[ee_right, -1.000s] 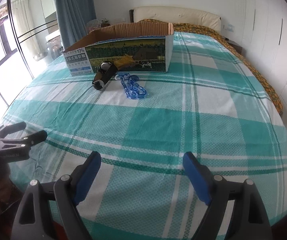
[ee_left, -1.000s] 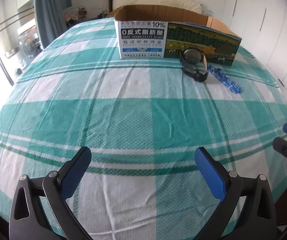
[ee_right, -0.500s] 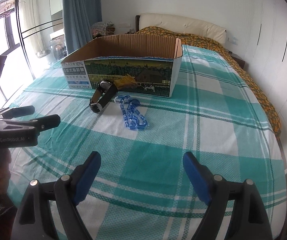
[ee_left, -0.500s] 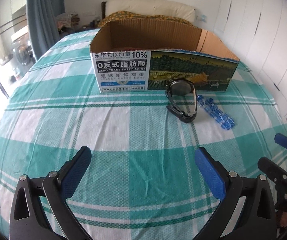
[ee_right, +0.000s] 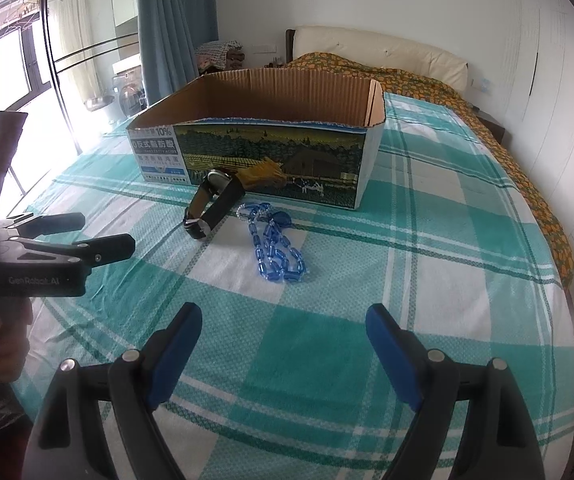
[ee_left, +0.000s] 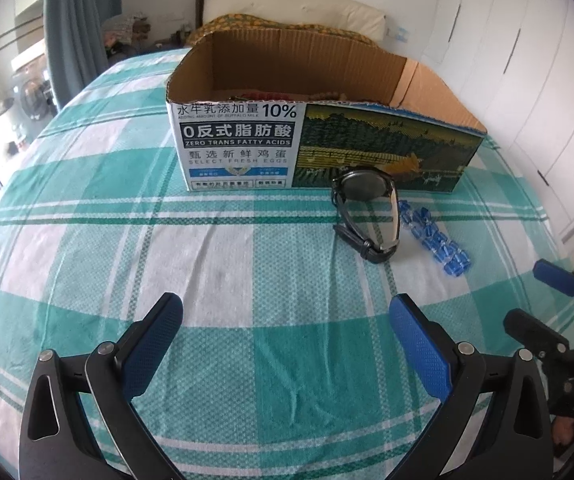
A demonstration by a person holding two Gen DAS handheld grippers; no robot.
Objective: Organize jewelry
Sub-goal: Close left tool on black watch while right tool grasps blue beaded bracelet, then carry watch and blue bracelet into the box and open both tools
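On the bed (ee_right: 427, 216), a black wristwatch (ee_left: 367, 212) and a blue bead necklace (ee_right: 275, 248) lie just beside each other against the near wall of an open cardboard box (ee_left: 287, 140). The left gripper (ee_left: 285, 342) and right gripper (ee_right: 283, 338) hover over the checked cover, both with fingers wide and nothing between them.

Teal plaid bed (ee_right: 427, 240), white wardrobe doors (ee_left: 527, 80), blue curtain (ee_right: 175, 28), bright windows (ee_right: 3, 68)

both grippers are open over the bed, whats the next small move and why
Probably ease the right gripper forward and down onto the blue bead necklace. Its jaws stand open and empty, and the necklace lies straight ahead on the bedspread, beside the black wristwatch and outside the cardboard box it likely belongs in.
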